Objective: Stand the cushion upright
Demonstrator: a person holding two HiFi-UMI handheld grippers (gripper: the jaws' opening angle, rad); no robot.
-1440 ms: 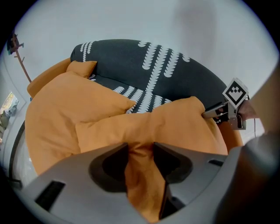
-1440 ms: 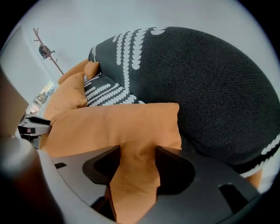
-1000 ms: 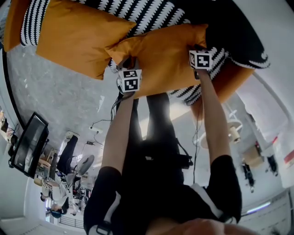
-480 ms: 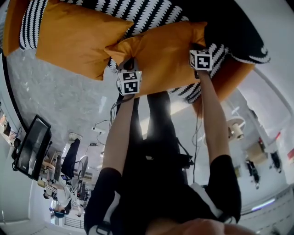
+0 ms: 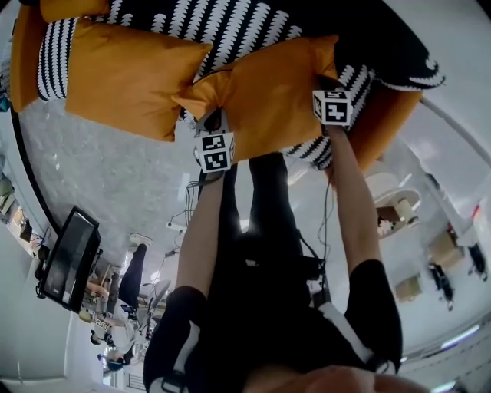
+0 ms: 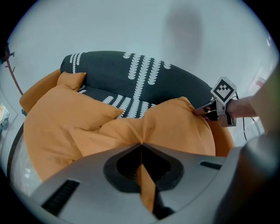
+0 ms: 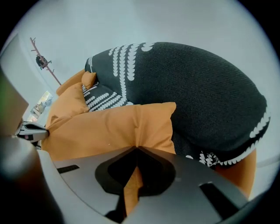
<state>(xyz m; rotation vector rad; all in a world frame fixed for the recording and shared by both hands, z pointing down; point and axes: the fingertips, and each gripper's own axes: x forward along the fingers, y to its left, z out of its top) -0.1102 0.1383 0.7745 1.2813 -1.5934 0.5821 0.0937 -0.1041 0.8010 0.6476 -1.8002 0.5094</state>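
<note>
Orange cushion (image 5: 265,96) pinched along its near edge by both grippers, on the sofa (image 5: 383,130) seat.
Left gripper (image 6: 141,144): jaws pressed together on a fold of orange fabric at the cushion's near left corner. Right gripper (image 7: 136,148): jaws pressed together on a fold of the same cushion at its near right corner. Both grippers point steeply down, one at each end of the same edge. The cushion leans away from the grippers, its far edge against the black-and-white patterned cover (image 5: 230,23) of the seat and backrest. A second orange cushion (image 5: 126,77) lies on the same seat just beside it, on the left gripper's side, touching it at one corner. The sofa's orange shell shows around the patterned cover. The sofa holds both cushions.
</note>
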